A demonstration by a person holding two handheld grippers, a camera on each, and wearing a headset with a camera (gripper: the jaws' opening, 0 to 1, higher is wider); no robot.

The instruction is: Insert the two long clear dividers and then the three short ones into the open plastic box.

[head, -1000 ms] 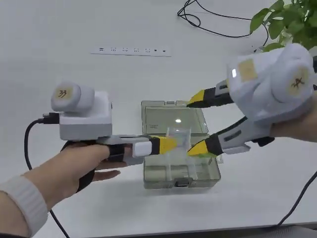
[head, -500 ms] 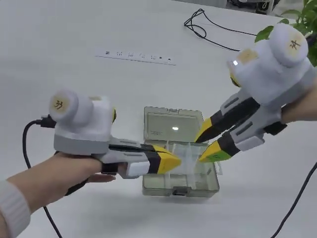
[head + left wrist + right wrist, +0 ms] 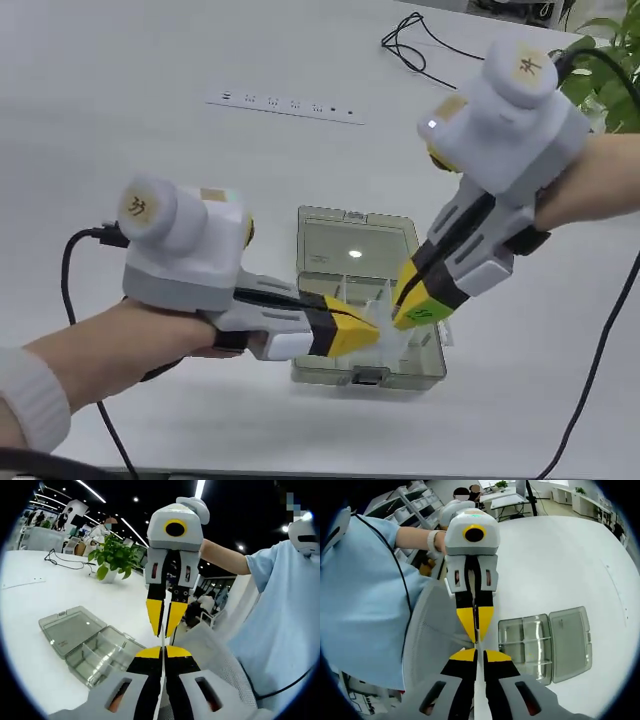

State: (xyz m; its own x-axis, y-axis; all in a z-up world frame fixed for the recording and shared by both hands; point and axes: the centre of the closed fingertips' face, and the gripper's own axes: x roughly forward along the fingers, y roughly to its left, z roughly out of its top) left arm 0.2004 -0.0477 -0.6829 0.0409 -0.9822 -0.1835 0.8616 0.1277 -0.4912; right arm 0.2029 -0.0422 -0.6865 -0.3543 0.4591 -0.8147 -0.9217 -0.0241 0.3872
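Now holding a clear divider (image 3: 391, 338) with left claw (image 3: 368, 335) and right claw (image 3: 406, 316), each pinched shut on it, just over the box (image 3: 325, 370) near the bench's (image 3: 150, 60) front edge. Probably a short one. Next, lower straight into the slots, then let go.

White workbench (image 3: 120, 120) — power strip (image 3: 285, 104), potted plant (image 3: 112, 555); ceiling strip lights (image 3: 91, 492) overhead.

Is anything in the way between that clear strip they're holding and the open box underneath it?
Nothing visible blocks it. The clear divider, gripped by the left gripper and the right gripper, hangs just above the plastic box, whose lid lies flat open behind. The seated dividers inside leave open compartments beneath it.
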